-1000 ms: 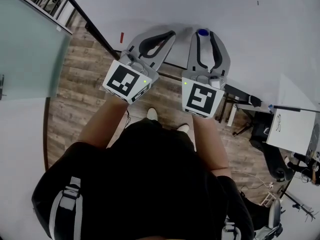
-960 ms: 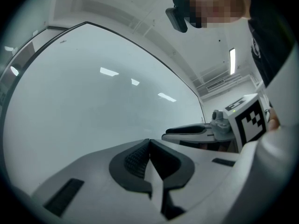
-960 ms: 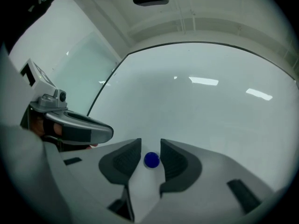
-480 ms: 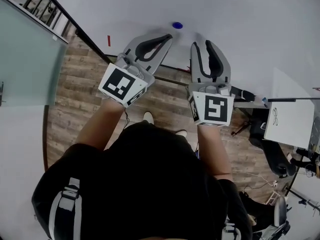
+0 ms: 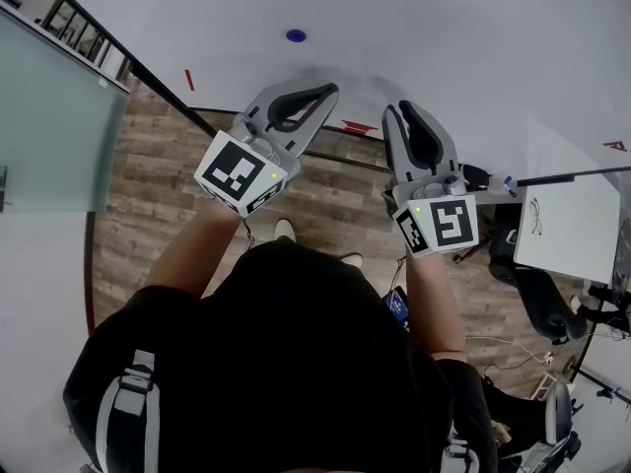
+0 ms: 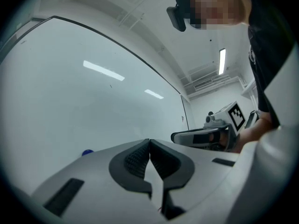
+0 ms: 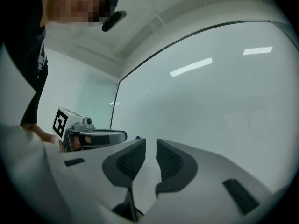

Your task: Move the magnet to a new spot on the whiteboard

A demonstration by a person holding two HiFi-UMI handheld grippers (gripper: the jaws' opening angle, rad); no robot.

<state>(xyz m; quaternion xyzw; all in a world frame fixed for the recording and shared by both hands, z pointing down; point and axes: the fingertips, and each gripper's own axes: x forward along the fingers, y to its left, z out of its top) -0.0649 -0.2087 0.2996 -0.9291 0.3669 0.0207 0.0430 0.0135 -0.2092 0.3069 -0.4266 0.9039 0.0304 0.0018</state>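
Left tool [image 5: 331,89] is clenched, tips touching on nothing. My right tool [image 5: 399,109] has just been closing, yet a narrow gap remains with nothing inside it. Only the head view gives me the wood floor [image 5: 148,195] and the red marks [image 5: 188,79] on the whiteboard [image 5: 444,28]; only the left tool's view shows a ceiling light [image 6: 222,61]. I count two tools, one whiteboard and one blue magnet [image 5: 296,35], stuck to the board beyond the left tool's tips, apart from both tools.
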